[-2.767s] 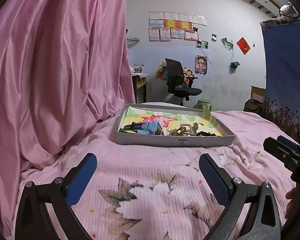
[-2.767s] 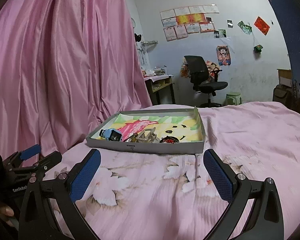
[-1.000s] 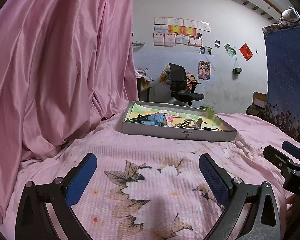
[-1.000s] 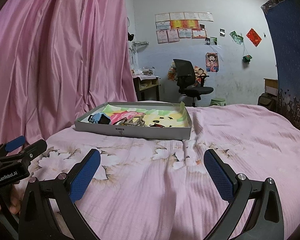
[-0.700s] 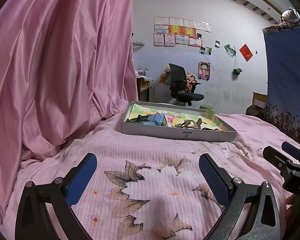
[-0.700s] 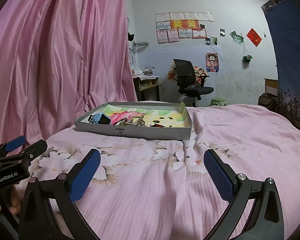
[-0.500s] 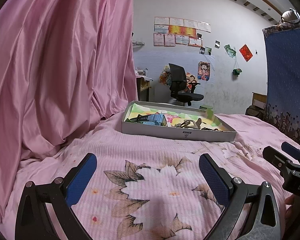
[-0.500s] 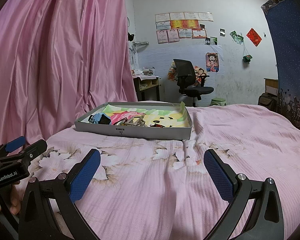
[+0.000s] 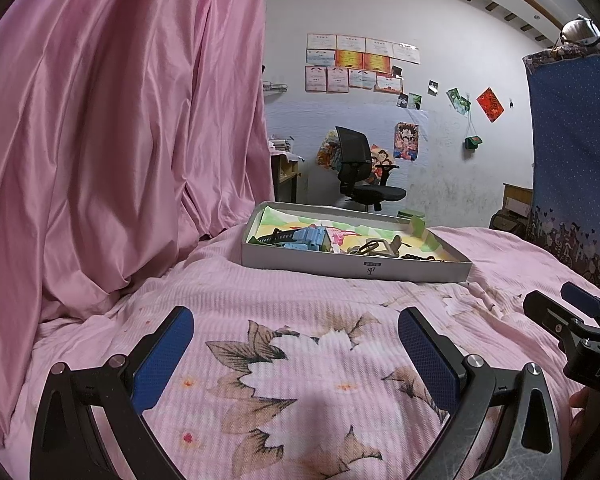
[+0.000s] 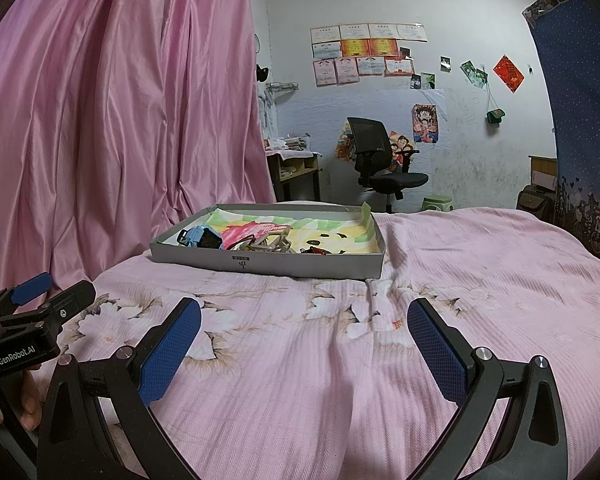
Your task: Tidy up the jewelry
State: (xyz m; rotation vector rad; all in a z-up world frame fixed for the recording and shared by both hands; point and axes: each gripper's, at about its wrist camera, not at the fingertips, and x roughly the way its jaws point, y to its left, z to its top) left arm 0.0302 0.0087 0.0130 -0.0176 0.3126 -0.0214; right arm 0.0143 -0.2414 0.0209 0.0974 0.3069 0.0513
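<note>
One shallow grey tray point(image 9: 356, 269) sits on the pink floral bed point(image 9: 300, 340), well ahead of both grippers. In it lie one blue watch point(image 9: 306, 239), a metal buckle piece point(image 9: 376, 247) and a dark chain point(image 9: 420, 257). The left gripper point(image 9: 296, 340) and right gripper point(image 10: 304, 336) both hover over the bedspread, jaws spread wide, holding and touching nothing.

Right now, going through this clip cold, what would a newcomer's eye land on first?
Probably the pink curtain filling the whole left side, then the shallow grey tray on the pink floral bedspread, holding a blue watch and tangled jewelry. Both hand-held grippers, left and right, hover open and empty short of the tray.
</note>
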